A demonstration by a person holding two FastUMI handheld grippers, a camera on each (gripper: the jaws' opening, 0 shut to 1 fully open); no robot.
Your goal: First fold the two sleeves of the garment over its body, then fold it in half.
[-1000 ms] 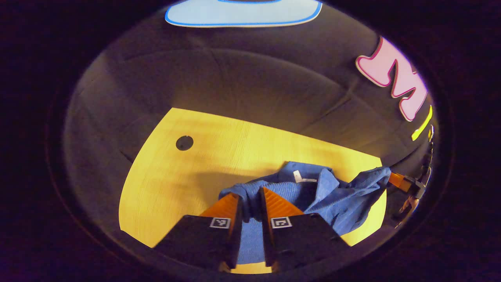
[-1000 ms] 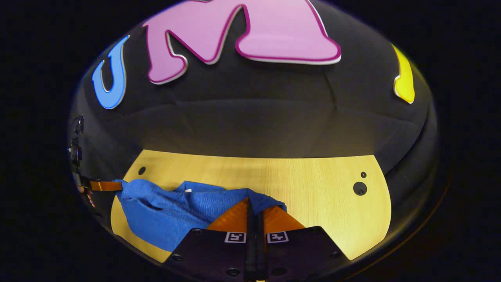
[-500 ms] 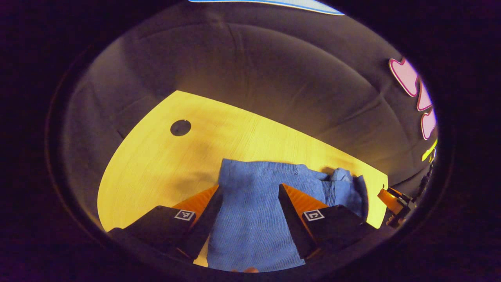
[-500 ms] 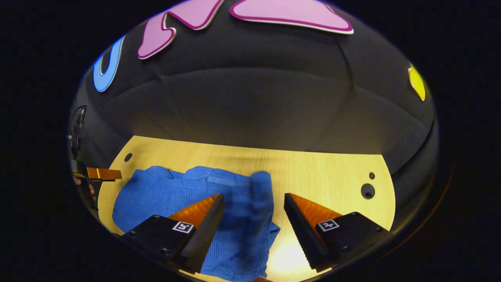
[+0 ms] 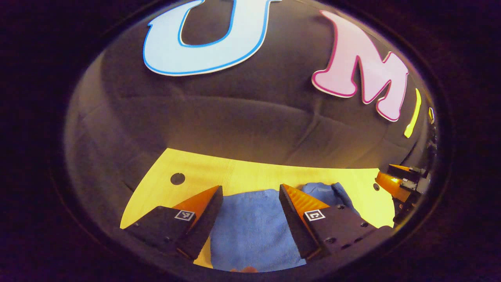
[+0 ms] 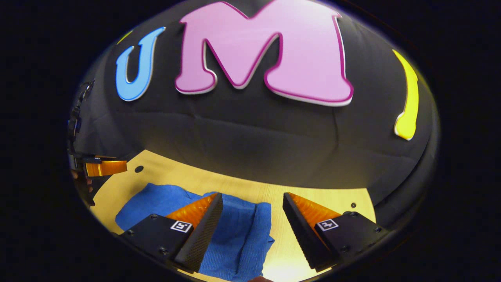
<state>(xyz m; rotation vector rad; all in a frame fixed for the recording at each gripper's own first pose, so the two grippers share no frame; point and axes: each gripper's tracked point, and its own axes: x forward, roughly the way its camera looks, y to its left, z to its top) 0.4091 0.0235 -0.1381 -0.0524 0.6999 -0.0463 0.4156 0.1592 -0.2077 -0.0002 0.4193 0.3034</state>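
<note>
The blue garment is lying flat on the yellow wooden table, folded into a compact bundle w/ a thicker bunched bit at its far right end. The left gripper is hanging above it w/ jaws spread wide, nothing between the fingers, cloth showing in the gap underneath. The right gripper is likewise gaping and gripping nothing, sitting over the garment's right edge, where a doubled fold is running toward the camera. In the left gripper view the right gripper is also showing far off at the right rim, over the table corner. Judging by the ribbed knit and the soft rounded folds, the fabric is looking light, limp and a bit stretchy, not slippery, not fragile; it's probably going to sag and slide out of shape if lifted by one point only. Best grab pts, I'd say: pinching all layers at two corners of one short edge, one per gripper, keeping them level. Can't tell if the sleeves are neatly tucked inside; the fold is hiding them.
</note>
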